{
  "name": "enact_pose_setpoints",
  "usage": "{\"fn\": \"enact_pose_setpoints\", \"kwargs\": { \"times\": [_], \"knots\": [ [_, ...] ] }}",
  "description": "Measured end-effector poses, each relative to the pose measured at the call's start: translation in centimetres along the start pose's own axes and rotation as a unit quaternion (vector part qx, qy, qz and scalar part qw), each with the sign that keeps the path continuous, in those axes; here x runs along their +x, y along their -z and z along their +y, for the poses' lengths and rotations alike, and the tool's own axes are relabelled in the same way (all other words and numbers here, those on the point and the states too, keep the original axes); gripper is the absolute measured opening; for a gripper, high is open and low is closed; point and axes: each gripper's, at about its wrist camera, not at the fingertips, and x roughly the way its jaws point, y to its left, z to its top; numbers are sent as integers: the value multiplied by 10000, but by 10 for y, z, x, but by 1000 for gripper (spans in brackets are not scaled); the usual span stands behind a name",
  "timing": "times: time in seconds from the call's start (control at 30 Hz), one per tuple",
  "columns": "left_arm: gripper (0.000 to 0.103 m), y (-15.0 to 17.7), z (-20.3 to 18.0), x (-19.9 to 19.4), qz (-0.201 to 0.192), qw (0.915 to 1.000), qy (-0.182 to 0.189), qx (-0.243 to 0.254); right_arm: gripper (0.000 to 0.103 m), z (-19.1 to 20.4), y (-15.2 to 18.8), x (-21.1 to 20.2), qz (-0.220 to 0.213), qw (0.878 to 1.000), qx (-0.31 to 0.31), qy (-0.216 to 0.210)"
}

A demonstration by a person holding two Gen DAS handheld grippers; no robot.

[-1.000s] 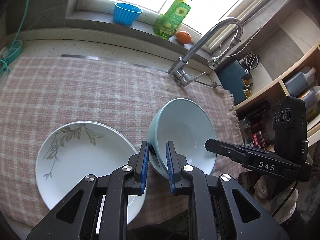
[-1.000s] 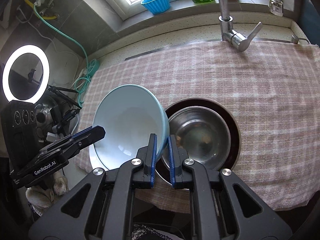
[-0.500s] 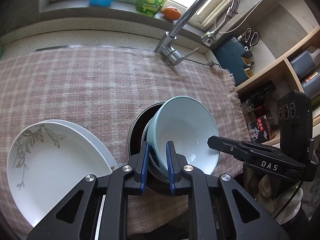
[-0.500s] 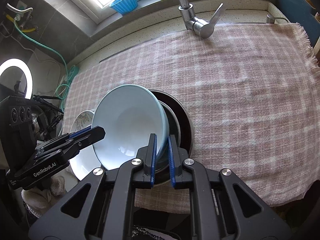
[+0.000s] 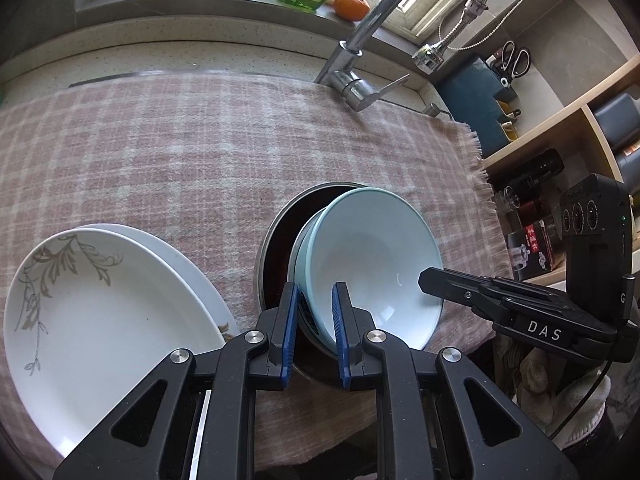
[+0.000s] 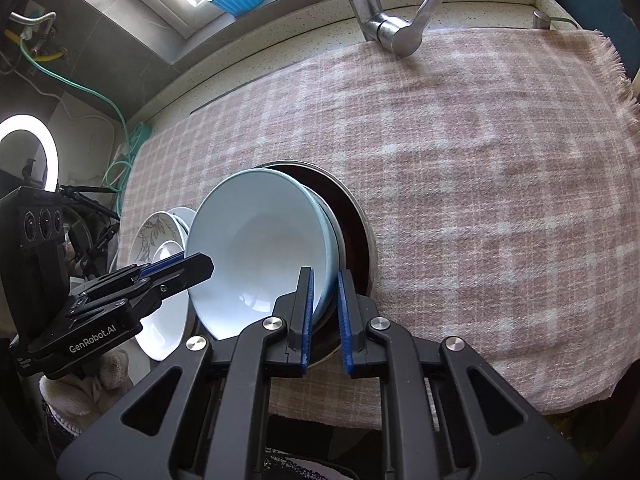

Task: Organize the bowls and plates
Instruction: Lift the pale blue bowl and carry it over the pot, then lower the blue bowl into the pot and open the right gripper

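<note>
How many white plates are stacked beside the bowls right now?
2: the leaf-patterned plate on top, a plain white plate under it, left of the pale blue bowl. More may hide beneath.

left gripper [image 5: 314,330]: matte black angular arms with triangular cut-outs; silver round screws; blue ribbed pads on the fingers [image 5: 289,328]; white "GenRobot.AI" lettering on its side
right gripper [image 6: 324,320]: same black frame, silver screws, blue pads; white "DAS" marking; black camera box with three round lenses

The pale blue bowl [image 5: 372,264] sat tilted in the steel bowl [image 6: 334,236], itself nested in a dark dish [image 6: 356,220]. Just beside them lay two stacked white plates [image 5: 100,300], top one with a leaf sprig.
</note>
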Motion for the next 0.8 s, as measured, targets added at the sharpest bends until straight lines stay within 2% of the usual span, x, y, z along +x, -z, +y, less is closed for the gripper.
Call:
{"fn": "enact_pose_setpoints", "kwargs": {
  "times": [0.1, 0.17, 0.33, 0.47, 0.63, 0.8],
  "knots": [
    [15, 0, 0, 0, 18, 10000, 1, 3, 13, 0, 0, 0, -14, 10000, -22, 2],
    [15, 0, 0, 0, 16, 10000, -2, 6, 17, -1, 0, -2, -55, 10000, -15, -16],
    [17, -1, 1, -2, -1, 10000, -40, 28, 38, -4, -1, -8, -180, 9998, 22, -69],
    [30, -1, 4, -6, -60, 10000, -74, -4, 48, -5, -1, -14, -312, 9994, 58, -150],
    [30, -1, 11, -13, -149, 9998, -114, -51, 64, -12, -2, -23, -502, 9984, 151, -194],
    [35, -1, 22, -16, -194, 9996, -72, -212, 66, -26, -1, -29, -650, 9972, 339, -158]
  ]
}}
